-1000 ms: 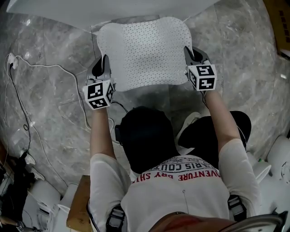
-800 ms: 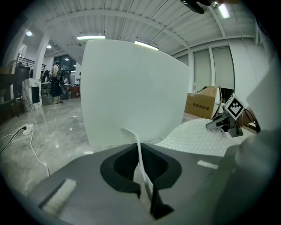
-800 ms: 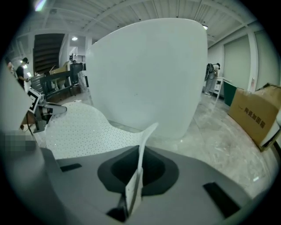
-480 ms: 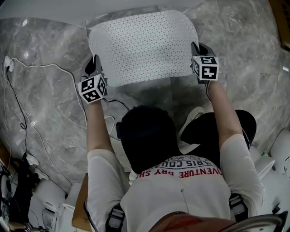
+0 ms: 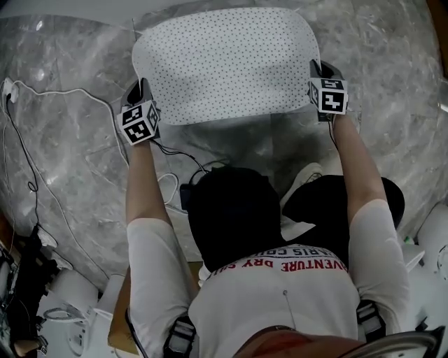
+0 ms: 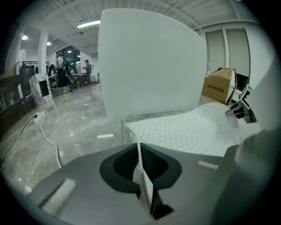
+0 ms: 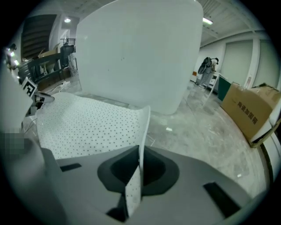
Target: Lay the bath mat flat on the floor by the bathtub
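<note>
Head view, steep look down.
- White rubber bath mat dotted with small holes [image 5: 224, 66] is spread wide between the two tools, over the grey marble floor [image 5: 63, 161]. Its far edge lies toward the white bathtub [image 5: 70, 8].
- Left tool [image 5: 143, 87] is clamped on the mat's left edge, near the near corner. In the left gripper view the jaws are pinched tight on the thin sheet [image 6: 184, 129], which stands on edge between them at [image 6: 140, 169].
- Right tool [image 5: 316, 70] is clamped likewise on the right edge. In the right gripper view the sheet [image 7: 88, 123] is nipped between the closed jaws at [image 7: 137, 176], and the mat curls up just ahead of them.
- A dark shadow on the floor under the mat's near edge shows that edge is held clear (whether the far edge touches down, cannot tell).
- The bathtub wall stands just behind the mat in both gripper views [image 6: 149, 61] [image 7: 136, 52].
- White cable [image 5: 77, 101] trails across the floor to the left of the left tool.
- Brown cardboard box [image 7: 252, 110] sits on the floor off to the right, well apart from the mat.
</note>
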Demonstrator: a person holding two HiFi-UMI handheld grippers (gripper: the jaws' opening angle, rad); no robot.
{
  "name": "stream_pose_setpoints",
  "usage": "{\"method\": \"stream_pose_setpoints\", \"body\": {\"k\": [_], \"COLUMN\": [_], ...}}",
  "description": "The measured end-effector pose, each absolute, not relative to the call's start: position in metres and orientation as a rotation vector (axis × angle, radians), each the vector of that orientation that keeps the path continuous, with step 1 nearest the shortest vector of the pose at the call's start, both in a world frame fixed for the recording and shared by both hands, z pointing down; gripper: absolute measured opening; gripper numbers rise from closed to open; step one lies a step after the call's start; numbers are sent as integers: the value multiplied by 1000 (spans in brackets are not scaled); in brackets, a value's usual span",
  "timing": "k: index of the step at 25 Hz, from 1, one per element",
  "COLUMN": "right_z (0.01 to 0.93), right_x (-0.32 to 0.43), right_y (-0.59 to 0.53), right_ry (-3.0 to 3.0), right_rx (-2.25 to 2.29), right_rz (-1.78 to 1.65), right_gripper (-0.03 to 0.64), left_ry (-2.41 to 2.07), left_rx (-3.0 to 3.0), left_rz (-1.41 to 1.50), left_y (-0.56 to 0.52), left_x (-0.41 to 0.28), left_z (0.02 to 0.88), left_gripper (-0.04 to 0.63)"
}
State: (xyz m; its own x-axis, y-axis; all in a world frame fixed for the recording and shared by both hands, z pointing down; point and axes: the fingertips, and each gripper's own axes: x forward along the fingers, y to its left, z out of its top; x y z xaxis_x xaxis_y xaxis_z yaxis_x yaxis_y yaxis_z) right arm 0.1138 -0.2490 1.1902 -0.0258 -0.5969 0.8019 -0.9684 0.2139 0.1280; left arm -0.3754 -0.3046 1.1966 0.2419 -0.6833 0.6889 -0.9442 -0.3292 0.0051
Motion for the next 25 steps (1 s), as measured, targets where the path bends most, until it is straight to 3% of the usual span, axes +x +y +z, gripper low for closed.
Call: {"method": "stream_pose_setpoints", "body": {"k": [9, 11, 12, 14, 15, 20, 25], "right_z": [1236, 1240, 1242, 1242, 1242, 1232, 1215], "right_x": [143, 147, 148, 149, 150, 155, 146], "right_y": [-240, -236, -235, -233, -232, -234, -240], "right_ry": [-1582, -1565, -1559, -1541, -1527, -1469, -1481], "right_rx": [1446, 1452, 1453, 1450, 1450, 1480, 1526], "right_rz": [638, 661, 667, 655, 640, 549, 554], "right_gripper": [25, 161, 199, 247, 270, 319, 319], "left_ry": [-1517, -1516, -1514, -1519, -1532, -1597, -1636], "left_rx": [1959, 1935, 1926, 1914, 1909, 1891, 1864], "left_rz": [961, 969, 972, 978, 983, 986, 970], "left_y": [-298, -297, -297, -297, -298, -301, -302], "left_x": [-409, -412, -412, -412, -412, -411, -415], "left_z": [1235, 1239, 1240, 1243, 1244, 1237, 1222], "left_gripper": [17, 23, 57, 237, 283, 386, 400]}}
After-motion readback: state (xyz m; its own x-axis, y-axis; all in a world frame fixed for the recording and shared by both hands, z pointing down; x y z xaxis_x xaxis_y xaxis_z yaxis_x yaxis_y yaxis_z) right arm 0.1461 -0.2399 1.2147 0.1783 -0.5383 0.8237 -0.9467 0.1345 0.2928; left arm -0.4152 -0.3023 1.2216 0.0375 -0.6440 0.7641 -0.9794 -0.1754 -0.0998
